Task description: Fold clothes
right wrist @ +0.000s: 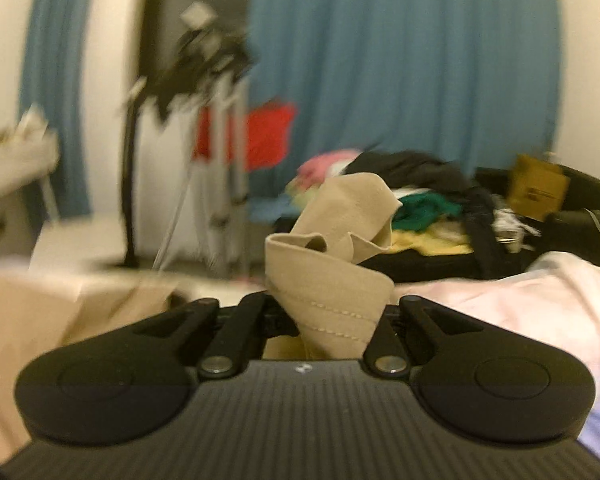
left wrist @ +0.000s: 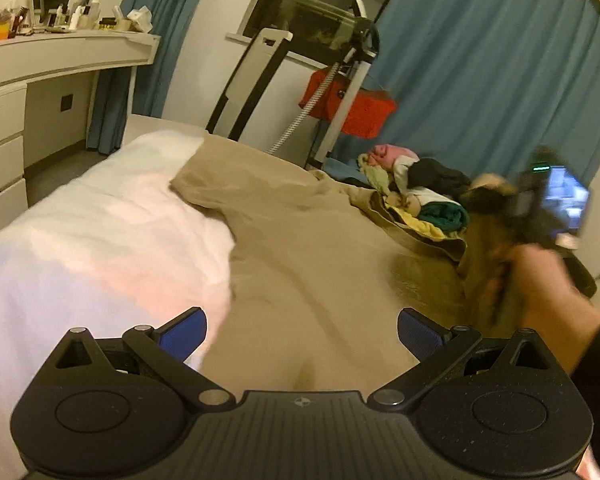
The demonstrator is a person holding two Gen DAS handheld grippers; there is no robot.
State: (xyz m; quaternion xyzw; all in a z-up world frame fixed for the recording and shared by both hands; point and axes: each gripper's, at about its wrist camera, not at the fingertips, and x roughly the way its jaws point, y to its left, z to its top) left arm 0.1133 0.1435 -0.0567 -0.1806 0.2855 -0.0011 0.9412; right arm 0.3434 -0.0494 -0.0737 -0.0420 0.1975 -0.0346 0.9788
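A tan garment [left wrist: 308, 248] lies spread across the bed, partly over the white duvet [left wrist: 100, 224]. My left gripper [left wrist: 302, 334] hovers above it, open, nothing between its blue pads [left wrist: 184, 330]. At the right of that view a hand holds my right gripper [left wrist: 496, 196], blurred, lifting an edge of the tan cloth. In the right wrist view my right gripper [right wrist: 332, 312] is shut on a stitched hem of the tan garment [right wrist: 340, 280], which curls up in front of the camera.
A pile of mixed clothes [left wrist: 416, 188] sits at the bed's far right, seen over a black bag [right wrist: 540, 236] in the right wrist view. Beyond stand a steamer stand [left wrist: 340, 92], blue curtains [left wrist: 492, 68] and a white dresser [left wrist: 40, 80] at left.
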